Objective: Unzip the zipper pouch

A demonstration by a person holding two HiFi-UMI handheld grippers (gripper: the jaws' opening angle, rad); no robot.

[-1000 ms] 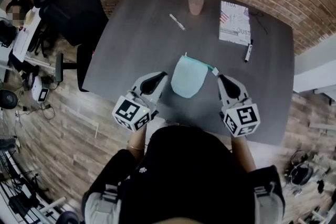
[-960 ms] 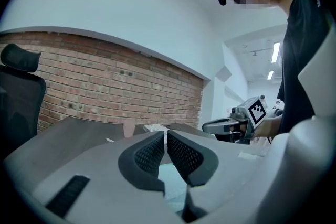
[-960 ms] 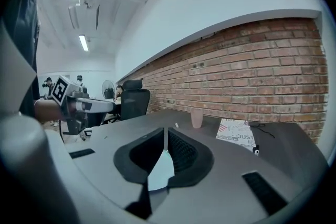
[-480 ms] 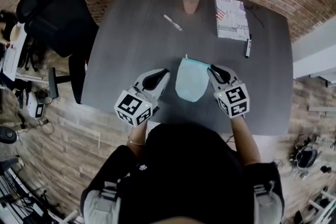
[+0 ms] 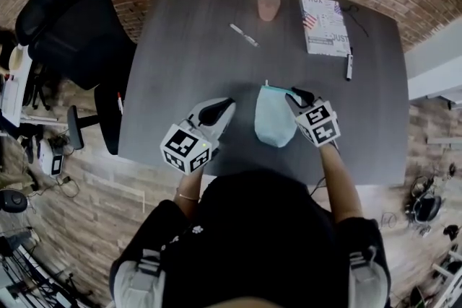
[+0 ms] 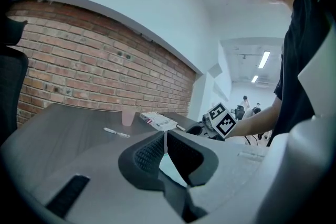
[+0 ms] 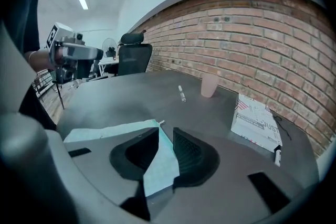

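A light teal zipper pouch (image 5: pixel 275 117) lies flat on the dark grey table (image 5: pixel 188 61), its zipper edge on the far side. My right gripper (image 5: pixel 292 93) is at the pouch's far right corner. In the right gripper view the pouch (image 7: pixel 105 131) runs between the jaws of that gripper (image 7: pixel 163 131). They have just been opening and stand apart, and the pads do not press on the fabric. My left gripper (image 5: pixel 230 102) hovers a little left of the pouch, apart from it. Its jaws (image 6: pixel 165 136) are shut with nothing in them.
At the table's far side stand a pink cup (image 5: pixel 268 6), a white pen (image 5: pixel 244 34), a printed booklet (image 5: pixel 325 25) and a black marker (image 5: pixel 349 67). A black office chair (image 5: pixel 72 25) is at the table's left. A brick wall runs behind.
My right gripper has come down and inward onto the pouch's far right corner. The left gripper has kept close to the pouch's left side, still shut.
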